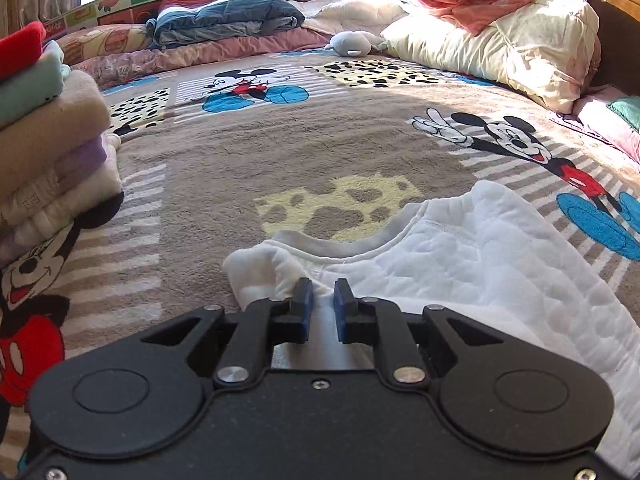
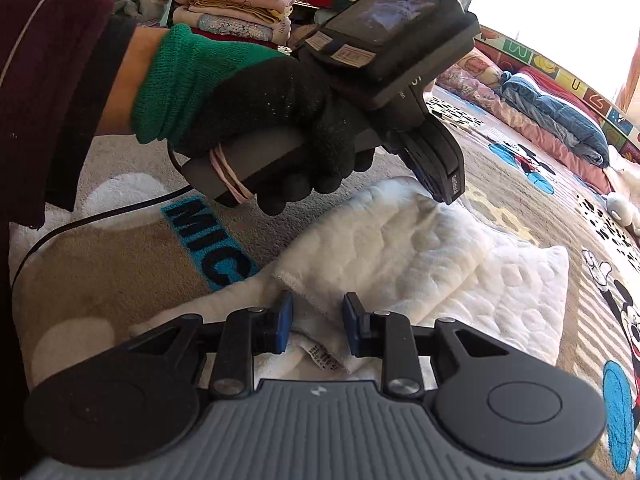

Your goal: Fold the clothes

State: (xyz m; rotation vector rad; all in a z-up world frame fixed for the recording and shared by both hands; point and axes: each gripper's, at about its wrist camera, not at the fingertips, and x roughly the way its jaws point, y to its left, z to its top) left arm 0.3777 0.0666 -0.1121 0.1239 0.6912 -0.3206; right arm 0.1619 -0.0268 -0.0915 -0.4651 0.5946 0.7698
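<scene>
A white quilted top [image 1: 480, 264] with a grey neckline lies on the Mickey Mouse blanket [image 1: 320, 140]. My left gripper [image 1: 323, 290] sits low over the top's left shoulder, jaws a small gap apart, holding nothing. In the right wrist view the top [image 2: 420, 256] lies partly folded, a sleeve laid across it. My right gripper [image 2: 318, 308] is open at the garment's near hem, above its care label, gripping nothing. The gloved left hand holds the left gripper [image 2: 436, 168] above the far side of the top.
A stack of folded clothes [image 1: 48, 132] stands at the left of the bed. Pillows and quilts [image 1: 500, 40] pile along the far edge, with a grey plush toy [image 1: 352, 45]. More folded stacks [image 2: 236, 4] sit behind the arm.
</scene>
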